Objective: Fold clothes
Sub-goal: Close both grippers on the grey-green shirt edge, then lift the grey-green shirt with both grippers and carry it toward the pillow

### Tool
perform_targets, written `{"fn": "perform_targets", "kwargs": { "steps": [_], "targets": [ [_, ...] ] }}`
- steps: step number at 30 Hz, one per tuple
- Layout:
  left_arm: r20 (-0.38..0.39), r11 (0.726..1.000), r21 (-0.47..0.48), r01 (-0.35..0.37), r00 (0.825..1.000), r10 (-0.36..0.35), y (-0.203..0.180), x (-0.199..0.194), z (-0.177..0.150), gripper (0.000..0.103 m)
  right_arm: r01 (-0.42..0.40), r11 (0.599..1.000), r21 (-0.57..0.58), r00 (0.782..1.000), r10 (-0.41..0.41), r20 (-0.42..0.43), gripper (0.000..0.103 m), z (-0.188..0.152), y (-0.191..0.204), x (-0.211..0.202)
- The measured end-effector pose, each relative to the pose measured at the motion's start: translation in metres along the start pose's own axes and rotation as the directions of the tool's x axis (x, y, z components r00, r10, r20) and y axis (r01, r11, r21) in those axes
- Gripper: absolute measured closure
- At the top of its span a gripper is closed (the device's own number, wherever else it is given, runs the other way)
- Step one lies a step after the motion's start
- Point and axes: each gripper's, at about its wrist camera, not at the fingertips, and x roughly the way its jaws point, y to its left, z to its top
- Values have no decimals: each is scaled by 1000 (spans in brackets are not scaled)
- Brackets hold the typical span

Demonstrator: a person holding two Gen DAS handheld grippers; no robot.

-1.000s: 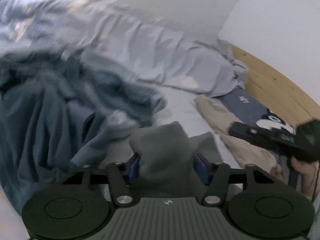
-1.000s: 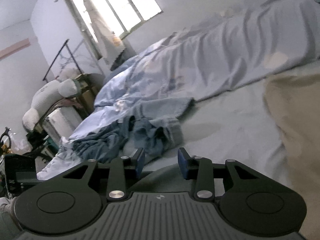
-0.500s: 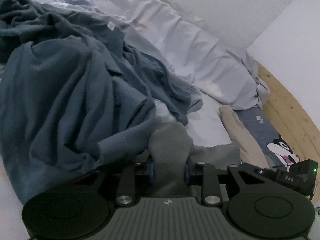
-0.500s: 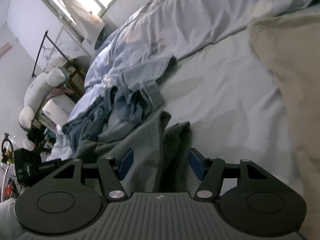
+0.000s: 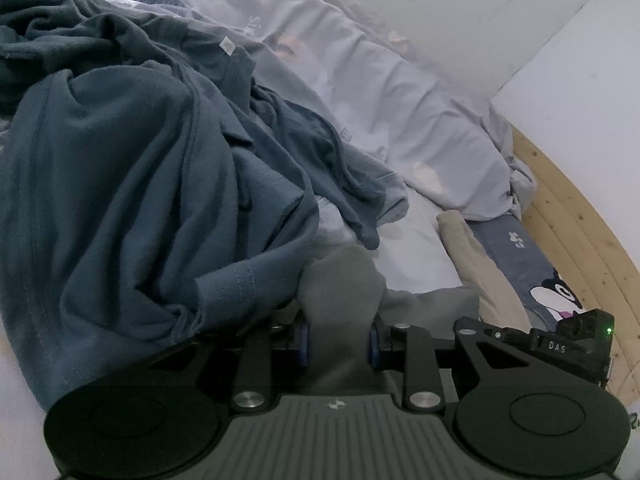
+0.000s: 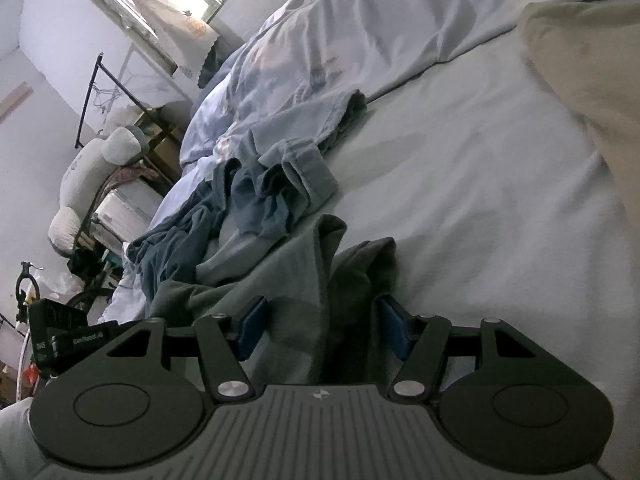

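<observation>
A pale sheet (image 6: 500, 200) is spread over the bed and fills most of the right wrist view, with a rumpled duvet (image 5: 400, 92) banked along the wall in the upper part of the left wrist view. A large heap of dark blue clothes (image 5: 132, 184) is piled over the left half of that view, unfolded and tangled; it is seen again as a crumpled mass at centre left of the other view. A beige garment (image 5: 476, 264) is laid flat at lower right centre, beside a dark pillow with a cartoon print (image 5: 532, 264), apparently set aside from the heap. The grey garment (image 5: 340, 284), the piece being worked, is bunched at the lower middle of both views and lies crumpled on the sheet rather than flat. The left gripper (image 5: 338, 344) is clenched on a raised fold of it, the cloth being pinched between the blue pads. The right gripper (image 6: 324, 332) is set with its jaws wide apart, a ridge of the grey cloth lying between them but not pressed, presumably so that a second corner can be taken and the piece stretched out.
</observation>
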Motion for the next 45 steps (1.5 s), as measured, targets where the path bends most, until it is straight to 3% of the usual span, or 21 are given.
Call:
{"fn": "perform_targets", "kwargs": {
  "steps": [2,4,5,7,9,17,22,28,34,38,45],
  "targets": [
    [1,1000,2,-5,1000,5,-2,0,0,77,4,1000,-13,1000,-5,-4,40,0,3,1],
    [2,1000,4,-8,1000,8,-3,0,-1,77,5,1000,-26,1000,-5,-8,53,-1,6,4],
    [2,1000,4,-10,1000,10,-3,0,-1,77,5,999,-36,1000,-6,-11,65,-2,8,6],
    [4,1000,6,-14,1000,14,-5,-1,-1,77,26,996,-83,1000,-27,-8,70,-5,15,9],
    [5,1000,7,-18,1000,18,-6,-1,-1,77,27,993,-118,1000,-27,-3,83,-7,22,9],
    [108,997,78,-19,994,10,-43,-28,-5,83,145,950,-276,984,-109,141,87,-13,66,-19],
    [233,978,206,-11,972,-38,-88,-76,-20,84,176,932,-318,959,-90,267,88,-27,106,-73],
    [334,937,348,-9,935,-115,-160,-145,-49,84,241,903,-354,901,-72,429,91,-61,159,-150],
    [334,894,444,56,916,-224,-236,-182,-61,85,318,885,-339,827,-84,556,92,-87,195,-229],
    [308,869,480,119,905,-294,-278,-181,-59,85,370,872,-320,777,-102,621,92,-88,205,-280],
    [224,824,510,247,886,-405,-352,-134,-49,85,449,850,-278,690,-132,711,91,-67,190,-359]
  ]
}}
